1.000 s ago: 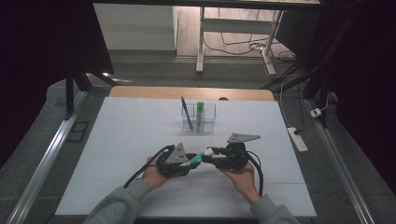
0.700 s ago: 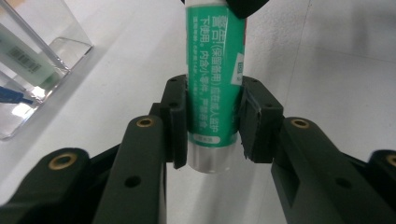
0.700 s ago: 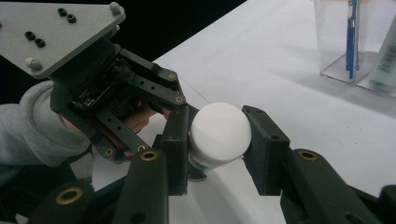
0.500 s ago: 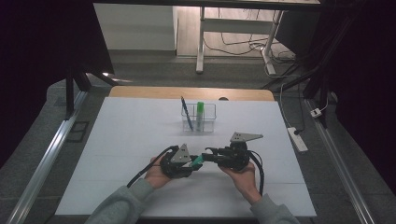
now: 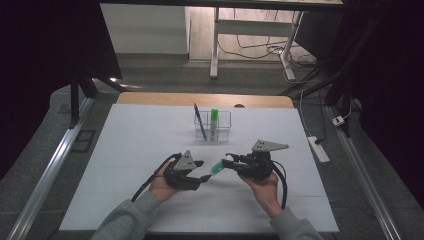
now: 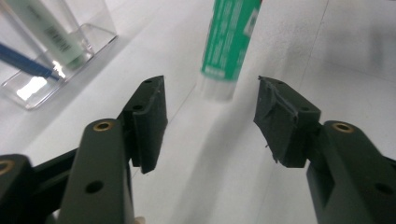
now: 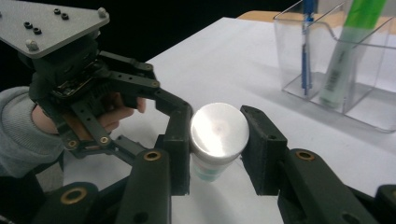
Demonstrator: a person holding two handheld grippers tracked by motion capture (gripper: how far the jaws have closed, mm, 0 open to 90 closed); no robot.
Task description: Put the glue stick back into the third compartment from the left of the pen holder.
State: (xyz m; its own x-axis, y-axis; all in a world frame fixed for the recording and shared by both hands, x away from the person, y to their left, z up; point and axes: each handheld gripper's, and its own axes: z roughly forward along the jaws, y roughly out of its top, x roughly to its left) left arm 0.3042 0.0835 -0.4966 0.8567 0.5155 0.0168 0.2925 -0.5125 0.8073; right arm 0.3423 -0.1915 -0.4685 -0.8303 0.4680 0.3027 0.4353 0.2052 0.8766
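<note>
Green-and-white glue stick (image 5: 217, 168) is passing between hands above the white table (image 5: 125, 150): I am pinching it in my right gripper (image 5: 231, 162) while my left gripper (image 5: 201, 170) has just been spreading, jaws clear of it. Next, I judge, carrying it to the clear plastic organiser (image 5: 212, 125).

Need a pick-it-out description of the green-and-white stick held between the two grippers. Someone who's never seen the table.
On the white table, look at the near middle, where two hands meet in front of the clear organizer. The glue stick is a short tube, green label and white end, clamped in the right gripper, pointing at the open left gripper. Unlike the blue pen and the green marker, it sits outside the organizer.
</note>
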